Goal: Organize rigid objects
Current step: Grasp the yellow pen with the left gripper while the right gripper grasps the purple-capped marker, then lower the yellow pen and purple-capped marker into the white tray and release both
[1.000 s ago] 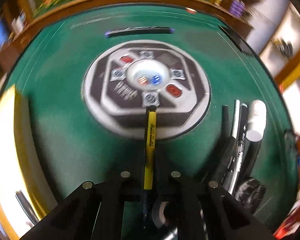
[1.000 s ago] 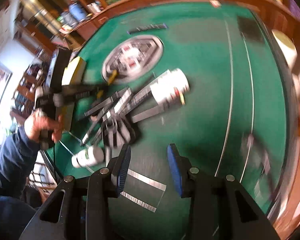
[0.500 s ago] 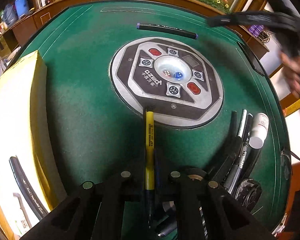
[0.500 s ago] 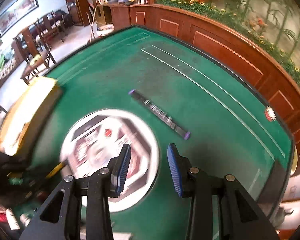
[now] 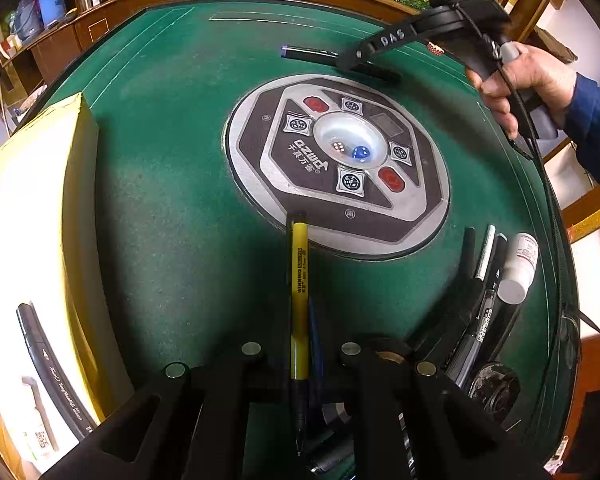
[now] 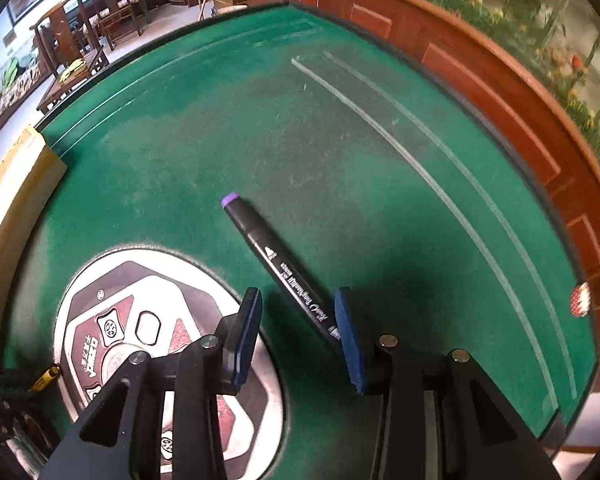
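My left gripper (image 5: pixel 300 364) is shut on a yellow pen (image 5: pixel 299 280), which sticks out forward over the green felt toward the dice console (image 5: pixel 340 160). In the right wrist view a black marker with a purple cap (image 6: pixel 268 252) lies slantwise on the felt. Its near end sits between the blue pads (image 6: pixel 246 336) of my right gripper (image 6: pixel 298 296), whose jaws are closing. The marker's end lies right by the right pad, and the left pad stands clear of it. The left wrist view shows the right gripper (image 5: pixel 364 58), held by a hand, down over that marker (image 5: pixel 308 53).
A yellow box (image 5: pixel 32 200) at the left holds a black marker (image 5: pixel 48 364). Several pens (image 5: pixel 484 280), a white bottle (image 5: pixel 518 268) and a dark roll (image 5: pixel 494 390) lie at the right. A raised wooden rim (image 6: pixel 500 92) borders the table.
My right gripper swept from above the pen pile across the table to the purple-capped marker and came down around its end, jaws narrower. The left gripper kept the yellow pen and rolled slightly.
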`<state>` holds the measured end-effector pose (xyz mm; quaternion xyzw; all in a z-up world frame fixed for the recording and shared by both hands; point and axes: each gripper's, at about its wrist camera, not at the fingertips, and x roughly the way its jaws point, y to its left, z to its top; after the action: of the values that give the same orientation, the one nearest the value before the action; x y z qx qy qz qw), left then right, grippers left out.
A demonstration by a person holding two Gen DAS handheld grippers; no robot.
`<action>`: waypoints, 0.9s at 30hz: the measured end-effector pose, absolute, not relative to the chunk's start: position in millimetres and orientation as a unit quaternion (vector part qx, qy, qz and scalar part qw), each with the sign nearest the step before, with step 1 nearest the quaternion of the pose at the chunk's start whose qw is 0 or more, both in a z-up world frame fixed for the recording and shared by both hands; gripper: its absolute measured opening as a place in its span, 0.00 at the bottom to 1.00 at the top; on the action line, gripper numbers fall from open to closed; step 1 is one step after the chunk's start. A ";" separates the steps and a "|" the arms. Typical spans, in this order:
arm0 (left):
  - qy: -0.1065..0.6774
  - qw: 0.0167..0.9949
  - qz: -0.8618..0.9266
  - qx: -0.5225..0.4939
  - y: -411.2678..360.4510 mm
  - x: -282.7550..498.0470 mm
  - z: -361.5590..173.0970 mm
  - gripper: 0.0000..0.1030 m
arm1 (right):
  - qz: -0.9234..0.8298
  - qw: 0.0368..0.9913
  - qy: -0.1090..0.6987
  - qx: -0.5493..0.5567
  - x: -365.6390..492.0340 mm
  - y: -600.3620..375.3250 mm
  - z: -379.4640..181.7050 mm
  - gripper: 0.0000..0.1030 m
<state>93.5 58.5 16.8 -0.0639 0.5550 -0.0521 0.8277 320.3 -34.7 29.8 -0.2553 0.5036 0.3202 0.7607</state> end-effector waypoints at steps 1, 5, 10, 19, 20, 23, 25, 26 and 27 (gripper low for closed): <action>0.554 0.828 -0.052 -0.063 57.9 93.5 16.7 0.08 | 0.310 0.759 0.510 -0.261 318.4 -36.2 25.0 0.25; 0.548 0.832 -0.052 -0.068 59.8 93.8 14.9 0.08 | 0.263 0.776 0.526 -0.229 303.5 -50.1 23.3 0.14; 0.543 0.830 -0.063 -0.108 68.1 96.7 13.9 0.08 | 0.246 0.797 0.548 -0.067 267.0 -98.9 40.9 0.14; 0.526 0.838 -0.075 -0.125 74.7 87.6 30.5 0.08 | 0.289 0.800 0.521 0.066 141.0 -150.1 79.7 0.14; 0.521 0.841 -0.077 -0.125 74.2 85.8 34.8 0.08 | 0.290 0.798 0.524 0.073 131.6 -148.8 78.4 0.14; 0.506 0.849 -0.086 -0.130 76.4 73.6 52.1 0.08 | 0.301 0.788 0.527 0.101 95.7 -150.4 78.2 0.14; 0.498 0.852 -0.090 -0.131 79.9 64.4 62.1 0.08 | 0.312 0.784 0.525 0.110 74.5 -146.3 84.8 0.14; 0.493 0.855 -0.091 -0.134 82.5 57.1 68.2 0.08 | 0.318 0.782 0.524 0.113 63.7 -143.2 87.1 0.14; 0.490 0.856 -0.093 -0.136 83.9 53.2 71.4 0.08 | 0.323 0.780 0.524 0.115 56.3 -138.2 89.2 0.14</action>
<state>53.2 83.9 71.4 -0.1364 0.4898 -0.0935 0.8560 56.3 -138.2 89.2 0.1152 0.5238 0.3231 0.7797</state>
